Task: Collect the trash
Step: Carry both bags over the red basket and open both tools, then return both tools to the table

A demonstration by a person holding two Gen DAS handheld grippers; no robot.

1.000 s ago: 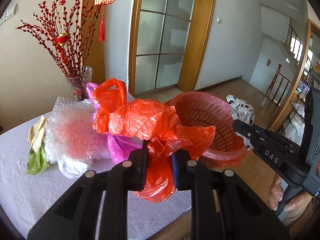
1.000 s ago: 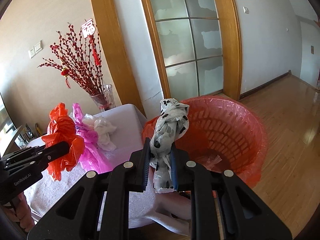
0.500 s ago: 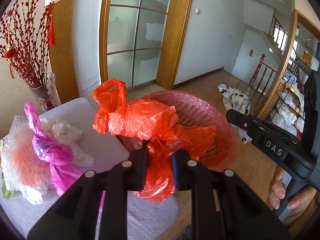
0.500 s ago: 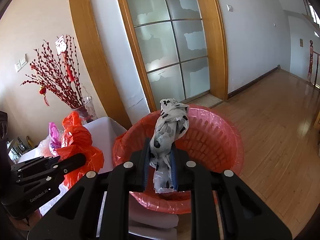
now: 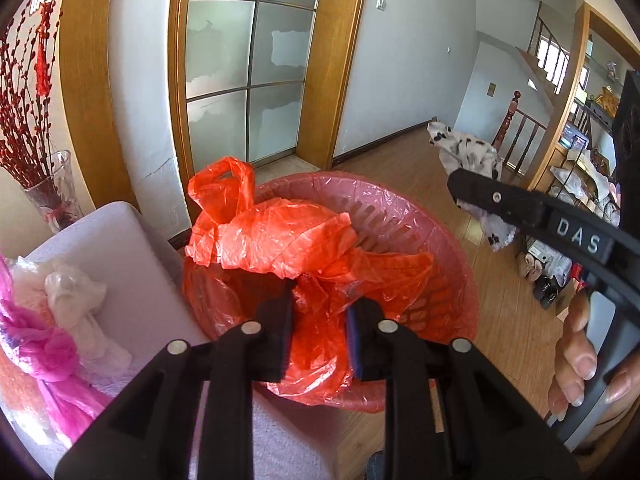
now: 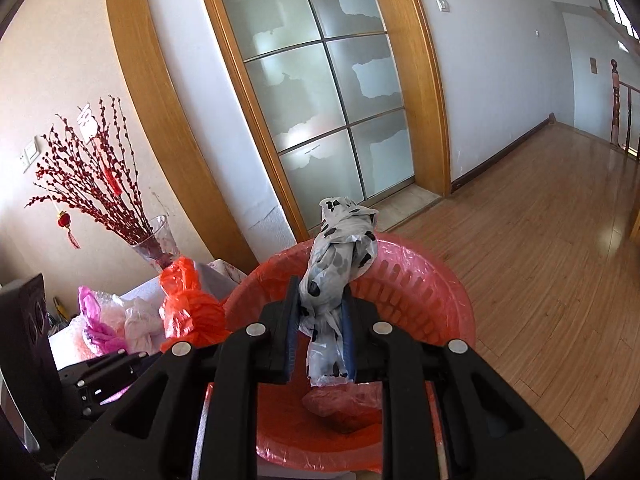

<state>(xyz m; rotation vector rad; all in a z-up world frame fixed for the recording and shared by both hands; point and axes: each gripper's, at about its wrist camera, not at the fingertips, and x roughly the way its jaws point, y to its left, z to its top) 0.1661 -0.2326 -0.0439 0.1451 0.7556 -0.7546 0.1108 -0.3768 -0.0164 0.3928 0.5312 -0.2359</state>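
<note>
My left gripper [image 5: 319,320] is shut on a crumpled red plastic bag [image 5: 276,236] and holds it over the red basket [image 5: 448,248], which is lined with pink film. My right gripper [image 6: 320,320] is shut on a white bag with black spots [image 6: 340,264] and holds it above the same basket [image 6: 432,280]. The right gripper and the spotted bag [image 5: 468,156] also show at the right of the left wrist view. The red bag [image 6: 192,308] shows at the left of the right wrist view.
A table with a pale cloth [image 5: 116,240] stands left of the basket. On it lie a pink bag [image 5: 48,352], a white bag [image 5: 76,292] and bubble wrap [image 6: 104,312]. A glass vase of red branches [image 6: 156,244] stands by the wall. Wooden floor [image 6: 540,280] lies to the right.
Both grippers have moved right, away from the table and over the basket, each still holding its bag. The basket now sits directly below both bags.
</note>
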